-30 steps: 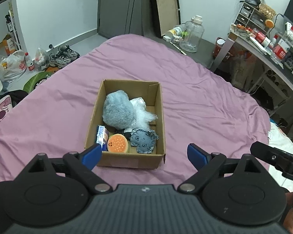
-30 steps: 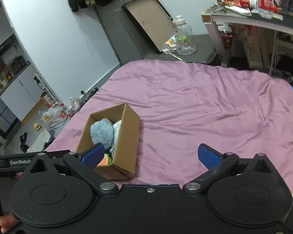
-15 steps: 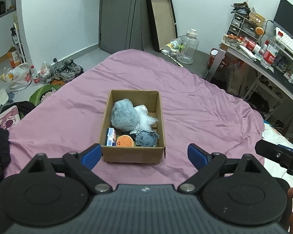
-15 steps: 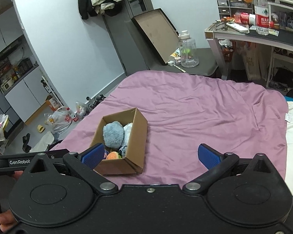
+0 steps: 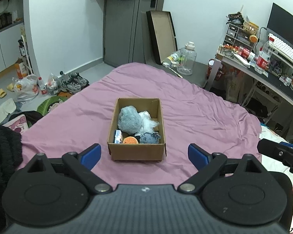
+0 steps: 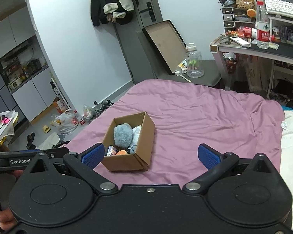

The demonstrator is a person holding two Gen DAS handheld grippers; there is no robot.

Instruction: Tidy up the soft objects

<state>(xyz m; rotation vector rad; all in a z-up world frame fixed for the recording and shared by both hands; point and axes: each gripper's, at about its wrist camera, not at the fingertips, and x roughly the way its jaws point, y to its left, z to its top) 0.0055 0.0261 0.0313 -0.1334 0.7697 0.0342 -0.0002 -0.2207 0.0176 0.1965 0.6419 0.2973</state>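
Observation:
An open cardboard box (image 5: 136, 152) (image 6: 142, 148) stands on the pink bed sheet (image 5: 195, 117). In it lie a grey-blue fluffy plush (image 5: 129, 120) (image 6: 123, 135), a white crinkly soft piece (image 5: 148, 120), a small blue-grey plush (image 5: 149, 137), an orange round toy (image 5: 129, 140) and a small blue-white pack (image 5: 118, 136). My left gripper (image 5: 144, 154) is open and empty, held back from the box's near side. My right gripper (image 6: 150, 155) is open and empty, to the right of the box and nearer than it.
The bed's far edge meets a grey floor with a clear water jug (image 5: 186, 61) and a leaning flat carton (image 5: 162, 35). A cluttered desk (image 5: 263, 68) stands at the right. Shoes and bags (image 5: 48, 85) lie on the floor at the left.
Both grippers have pulled back and up from the box, so it looks smaller and farther. Both stay open and empty. The box's contents have not moved.

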